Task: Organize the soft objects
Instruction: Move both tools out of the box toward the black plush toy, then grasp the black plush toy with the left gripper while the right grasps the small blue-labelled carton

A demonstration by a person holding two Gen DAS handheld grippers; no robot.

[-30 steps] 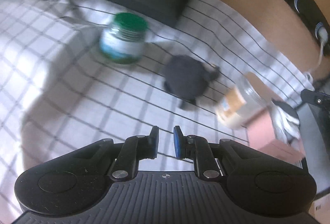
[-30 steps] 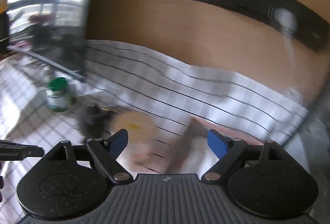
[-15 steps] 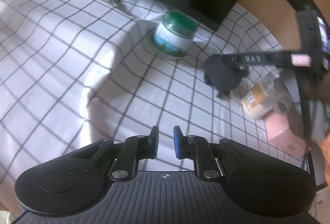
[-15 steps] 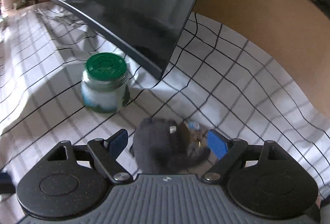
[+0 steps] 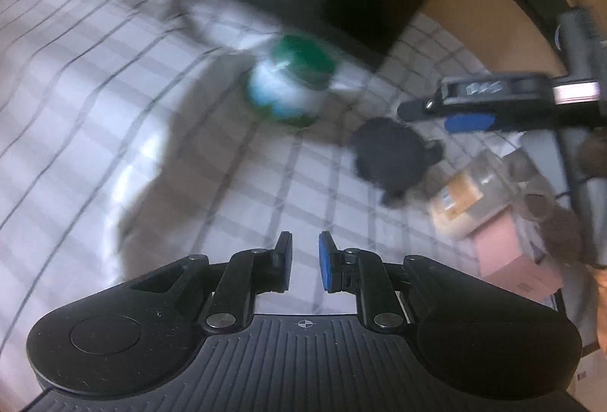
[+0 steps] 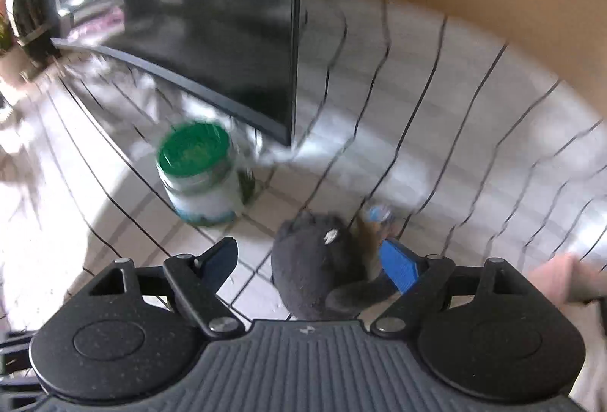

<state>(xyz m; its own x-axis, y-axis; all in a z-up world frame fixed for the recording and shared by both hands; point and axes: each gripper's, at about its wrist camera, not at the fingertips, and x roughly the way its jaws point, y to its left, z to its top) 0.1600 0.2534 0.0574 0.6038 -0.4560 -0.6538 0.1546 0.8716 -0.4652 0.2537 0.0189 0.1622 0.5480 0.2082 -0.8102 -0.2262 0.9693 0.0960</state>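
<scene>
A dark grey plush toy (image 6: 318, 264) lies on the checked cloth, between the open fingers of my right gripper (image 6: 311, 260); its right blue pad (image 6: 398, 266) is close against the toy. The toy also shows in the left wrist view (image 5: 394, 154), with the right gripper (image 5: 470, 108) just above it. My left gripper (image 5: 305, 260) hovers over bare cloth well in front of the toy, its pads a narrow gap apart, holding nothing.
A green-lidded jar (image 6: 201, 176) stands left of the toy, in front of a dark monitor (image 6: 212, 32). A clear jar with a tan label (image 5: 466, 199) and a pink box (image 5: 508, 256) lie right of the toy. A tan wall runs behind.
My right gripper has come down and forward around the plush toy, which now sits between its fingers. The left gripper has shifted slightly; the view is blurred by motion.
</scene>
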